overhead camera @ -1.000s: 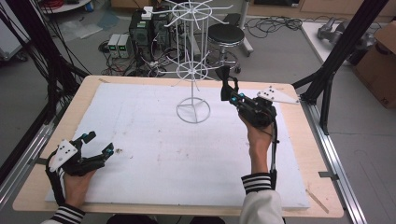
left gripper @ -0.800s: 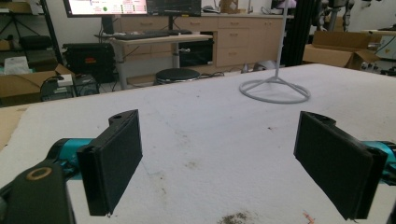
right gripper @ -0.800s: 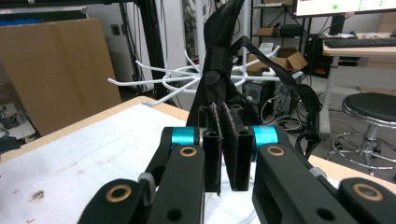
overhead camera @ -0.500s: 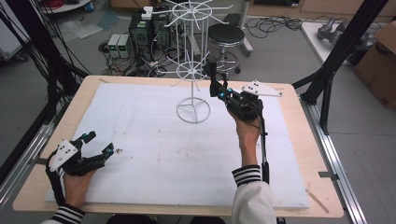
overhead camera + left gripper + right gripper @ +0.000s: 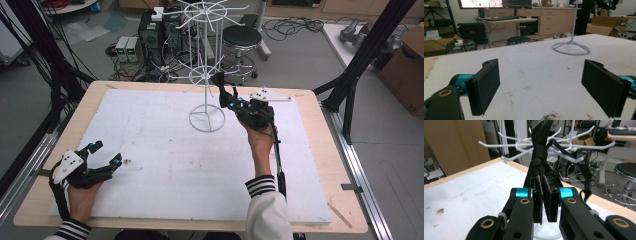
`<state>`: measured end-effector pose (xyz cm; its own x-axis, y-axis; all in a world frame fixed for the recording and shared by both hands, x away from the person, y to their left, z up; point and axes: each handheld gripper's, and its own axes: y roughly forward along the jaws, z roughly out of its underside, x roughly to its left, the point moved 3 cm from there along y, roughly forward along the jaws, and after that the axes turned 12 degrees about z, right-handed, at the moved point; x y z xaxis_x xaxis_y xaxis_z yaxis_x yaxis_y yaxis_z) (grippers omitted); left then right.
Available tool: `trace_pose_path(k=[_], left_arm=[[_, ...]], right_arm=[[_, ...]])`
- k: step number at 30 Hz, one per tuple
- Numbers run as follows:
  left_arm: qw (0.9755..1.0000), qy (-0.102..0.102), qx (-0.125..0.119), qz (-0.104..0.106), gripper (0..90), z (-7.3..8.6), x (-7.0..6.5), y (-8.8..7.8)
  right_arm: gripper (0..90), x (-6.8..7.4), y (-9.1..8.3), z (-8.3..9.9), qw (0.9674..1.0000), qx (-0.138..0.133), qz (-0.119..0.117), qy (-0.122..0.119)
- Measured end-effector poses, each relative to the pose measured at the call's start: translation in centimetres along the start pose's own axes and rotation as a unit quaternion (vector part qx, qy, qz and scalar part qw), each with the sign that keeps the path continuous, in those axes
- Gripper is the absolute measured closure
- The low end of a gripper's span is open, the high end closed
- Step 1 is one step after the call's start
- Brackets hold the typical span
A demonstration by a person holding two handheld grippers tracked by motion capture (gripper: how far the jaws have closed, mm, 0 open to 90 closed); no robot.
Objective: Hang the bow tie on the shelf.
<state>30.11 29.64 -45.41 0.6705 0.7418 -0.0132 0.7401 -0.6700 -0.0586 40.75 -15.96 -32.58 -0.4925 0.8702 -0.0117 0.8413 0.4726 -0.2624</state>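
The left gripper [image 5: 104, 159] rests on the white surface [image 5: 165, 165], well left of the wire rack [image 5: 206, 70], its fingers [image 5: 485, 87] spread with nothing between them. At the rack's lower ring of hooks, the right gripper [image 5: 543, 192] has its fingers pressed onto a black strap [image 5: 539, 152]: flat, narrow webbing, folded and bound mid-length, rising among the white prongs.

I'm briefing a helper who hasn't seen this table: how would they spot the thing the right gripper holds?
Start at the white wire rack standing at the far middle of the white table. Just right of its lower ring of hooks, the right gripper is shut on a black strap. It is the one dark, limp, knotted item against the thin white hooks.
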Motion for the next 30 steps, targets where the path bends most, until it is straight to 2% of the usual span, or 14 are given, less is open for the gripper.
trace_pose_path(k=[1, 7, 18, 20, 21, 22, 23, 24, 25, 28, 30], left_arm=[[1.0000, 0.000, 0.000, 0.000, 15.5, 0.0, 0.0, 0.0], [1.0000, -0.001, 0.000, 0.000, 15.5, 0.0, 0.0, 0.0], [1.0000, 0.001, 0.000, 0.000, 15.5, 0.0, 0.0, 0.0], [1.0000, 0.001, 0.000, 0.000, 15.5, 0.0, 0.0, 0.0], [1.0000, 0.001, 0.000, 0.000, 15.5, 0.0, 0.0, 0.0], [1.0000, 0.001, 0.000, 0.000, 15.5, 0.0, 0.0, 0.0], [1.0000, 0.001, 0.000, 0.000, 15.5, 0.0, 0.0, 0.0], [1.0000, 0.001, 0.000, 0.000, 15.5, 0.0, 0.0, 0.0], [1.0000, 0.001, 0.000, 0.000, 15.5, 0.0, 0.0, 0.0], [1.0000, -0.001, 0.000, 0.000, 15.5, 0.0, 0.0, 0.0], [1.0000, -0.002, -0.001, -0.001, 15.5, 0.0, 0.0, 0.0]], right_arm=[[86.5, 0.1, 0.3, 0.2, 0.9999, 0.011, 0.001, 0.000], [86.5, 0.3, 0.8, 0.7, 0.9995, 0.031, 0.000, -0.006], [84.9, 0.2, 1.2, 1.6, 0.9986, 0.051, 0.005, -0.016], [77.0, 0.1, 1.3, 2.0, 0.9979, 0.061, 0.006, -0.023], [66.7, 0.2, 1.4, 2.2, 0.9973, 0.065, 0.016, -0.030], [66.7, 0.2, 1.4, 2.2, 0.9973, 0.065, 0.016, -0.030], [62.3, 0.2, 1.4, 2.3, 0.9970, 0.066, 0.019, -0.035], [40.8, 0.3, 1.5, 2.6, 0.9966, 0.073, 0.020, -0.032], [32.0, 0.3, 1.5, 2.7, 0.9960, 0.078, 0.029, -0.034], [15.9, 0.3, 1.2, 3.1, 0.9939, 0.086, 0.055, -0.041], [12.9, 0.3, 0.9, 3.3, 0.9930, 0.091, 0.062, -0.042]])
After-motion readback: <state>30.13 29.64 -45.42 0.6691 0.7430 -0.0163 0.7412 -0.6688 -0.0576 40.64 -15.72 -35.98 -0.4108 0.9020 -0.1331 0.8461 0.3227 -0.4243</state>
